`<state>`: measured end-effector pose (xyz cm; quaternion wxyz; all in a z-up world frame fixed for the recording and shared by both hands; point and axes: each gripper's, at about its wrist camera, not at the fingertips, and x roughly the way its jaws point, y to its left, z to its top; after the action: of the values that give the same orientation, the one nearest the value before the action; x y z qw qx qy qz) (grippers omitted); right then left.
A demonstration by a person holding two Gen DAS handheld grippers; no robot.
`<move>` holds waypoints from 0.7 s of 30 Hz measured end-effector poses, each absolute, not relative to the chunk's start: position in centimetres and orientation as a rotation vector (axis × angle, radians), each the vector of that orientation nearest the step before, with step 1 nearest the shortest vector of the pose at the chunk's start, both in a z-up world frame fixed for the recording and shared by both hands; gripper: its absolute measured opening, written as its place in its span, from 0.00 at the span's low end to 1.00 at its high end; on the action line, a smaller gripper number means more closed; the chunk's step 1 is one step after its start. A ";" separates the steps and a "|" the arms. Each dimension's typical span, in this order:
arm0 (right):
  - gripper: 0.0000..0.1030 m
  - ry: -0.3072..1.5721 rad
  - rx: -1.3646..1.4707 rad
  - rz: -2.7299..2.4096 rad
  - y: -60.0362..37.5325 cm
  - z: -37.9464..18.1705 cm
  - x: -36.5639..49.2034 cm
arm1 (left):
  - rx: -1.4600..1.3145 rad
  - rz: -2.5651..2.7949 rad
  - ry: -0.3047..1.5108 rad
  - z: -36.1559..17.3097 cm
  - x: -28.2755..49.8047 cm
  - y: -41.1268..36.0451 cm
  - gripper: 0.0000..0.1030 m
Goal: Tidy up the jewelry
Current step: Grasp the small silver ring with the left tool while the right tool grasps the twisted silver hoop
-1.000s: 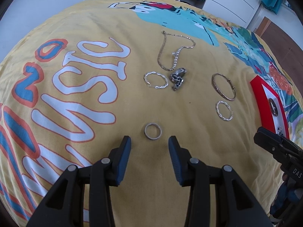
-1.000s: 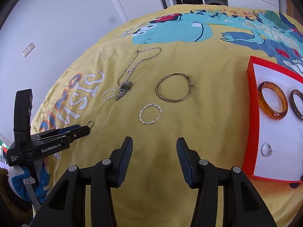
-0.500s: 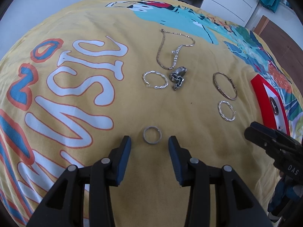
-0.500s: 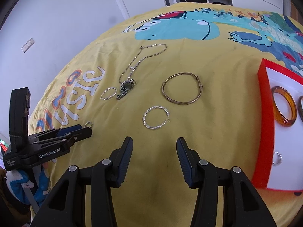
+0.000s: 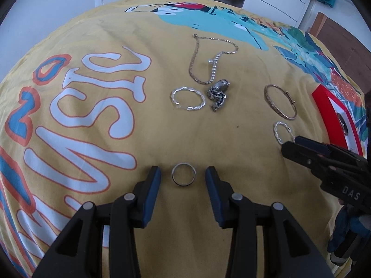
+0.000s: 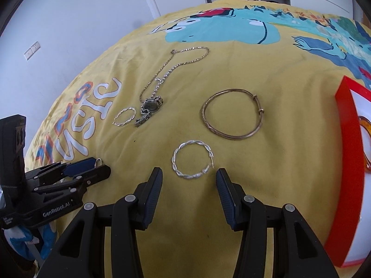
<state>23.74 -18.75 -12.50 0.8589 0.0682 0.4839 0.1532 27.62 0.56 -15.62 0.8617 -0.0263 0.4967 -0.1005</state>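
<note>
**Both grippers staged over separate pieces, neither yet grasped**

The yellow printed bedspread (image 5: 162, 139) serves as the work surface; the jewelry lies spread flat and apart on it, so each piece can be approached singly. The red tray (image 6: 345, 162) sits at the right edge as the likely collection point; an amber bangle (image 6: 366, 127) shows at its inner edge.

The gold bangle (image 6: 231, 115) lies beyond the right gripper, untouched. The chain necklace (image 5: 208, 60) and the small watch (image 5: 219, 92) lie further out, touching each other, with a second twisted hoop (image 5: 187, 98) just beside the watch.

The right gripper (image 6: 189, 178) stands partly open, jaws on either side of the near twisted silver hoop (image 6: 192, 159), which lies just ahead of the tips. The pads do not touch it. The opening appears matched to the hoop width, probably in preparation for a pinch.

The left gripper (image 5: 183, 180) is likewise partly open and empty. The silver ring (image 5: 183, 175) lies flat between its fingertips, clear of both pads.

Changes against the earlier frames:
- Right view: the hoop, formerly well ahead of the jaws, now lies at the tips; the tray has slid toward the frame edge.
- Left view: the ring, formerly ahead of the tips, now sits between them.
- Jaw openings on both sides look unchanged.
</note>
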 end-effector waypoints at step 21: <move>0.40 1.003 0.128 0.335 -18.7 -13.0 24.0 | -0.044 -0.203 1.017 -15.2 27.2 0.7 0.18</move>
<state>23.98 -18.66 -12.98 0.8614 0.0608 0.4783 0.1599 27.20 0.70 -15.17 0.8682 -0.0210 0.4861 -0.0971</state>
